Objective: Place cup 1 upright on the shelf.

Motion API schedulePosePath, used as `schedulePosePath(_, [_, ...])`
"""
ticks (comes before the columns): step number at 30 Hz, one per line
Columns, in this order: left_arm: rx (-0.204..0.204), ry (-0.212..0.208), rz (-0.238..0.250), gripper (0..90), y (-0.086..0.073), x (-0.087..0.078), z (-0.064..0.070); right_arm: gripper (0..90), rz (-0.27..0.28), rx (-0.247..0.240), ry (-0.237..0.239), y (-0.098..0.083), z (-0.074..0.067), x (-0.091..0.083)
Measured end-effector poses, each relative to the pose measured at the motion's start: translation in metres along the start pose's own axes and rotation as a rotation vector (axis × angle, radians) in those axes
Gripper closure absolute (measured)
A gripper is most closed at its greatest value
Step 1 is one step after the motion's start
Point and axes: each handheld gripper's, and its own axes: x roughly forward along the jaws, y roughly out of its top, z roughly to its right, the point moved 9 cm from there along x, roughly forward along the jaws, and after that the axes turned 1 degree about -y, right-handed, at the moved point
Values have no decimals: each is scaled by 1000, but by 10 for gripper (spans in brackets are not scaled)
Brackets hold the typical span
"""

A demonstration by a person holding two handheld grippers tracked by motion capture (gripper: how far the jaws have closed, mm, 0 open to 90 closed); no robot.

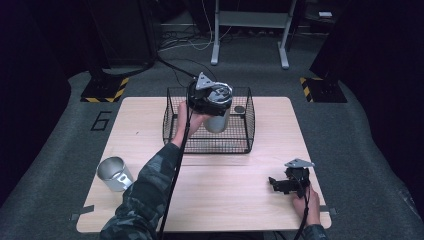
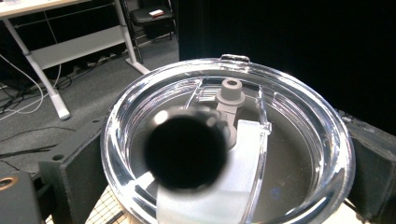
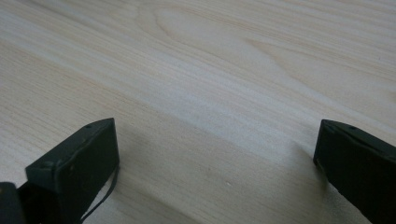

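A steel tumbler (image 1: 218, 121) with a clear plastic lid (image 2: 299, 140) hangs upright over the black wire basket (image 1: 207, 146) at the back of the table. My left gripper (image 1: 212, 100) is shut on the tumbler near its top, one black jaw on each side of the lid in the left gripper view. The lid has a grey slider knob (image 2: 231, 90). My right gripper (image 1: 274, 184) rests low at the table's front right, open, with bare wood between its fingers (image 3: 74, 163).
A second steel cup (image 1: 115, 173) lies on its side at the front left of the wooden table (image 1: 225, 205). A small dark round object (image 1: 240, 109) sits inside the basket at its back right. Desk legs and cables stand on the floor beyond.
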Motion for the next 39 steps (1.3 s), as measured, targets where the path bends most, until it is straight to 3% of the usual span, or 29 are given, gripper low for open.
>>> schedulePosePath(9, [-11, -5, -21, 40, -5, 16, 3, 0, 0, -6, 1, 0, 0, 0])
schedulePosePath(21, [-84, 1, -32, 40, -17, 40, 2, 0, 1, -3, -1, 0, 0, 0])
schedulePosePath(29, [-109, -6, -49, 40, -28, 54, 5, 0, 4, -3, -1, 0, 0, 0])
schedulePosePath(39, [-120, -9, -66, 40, -39, 67, 8, 0, 4, -3, -2, 0, 0, 0])
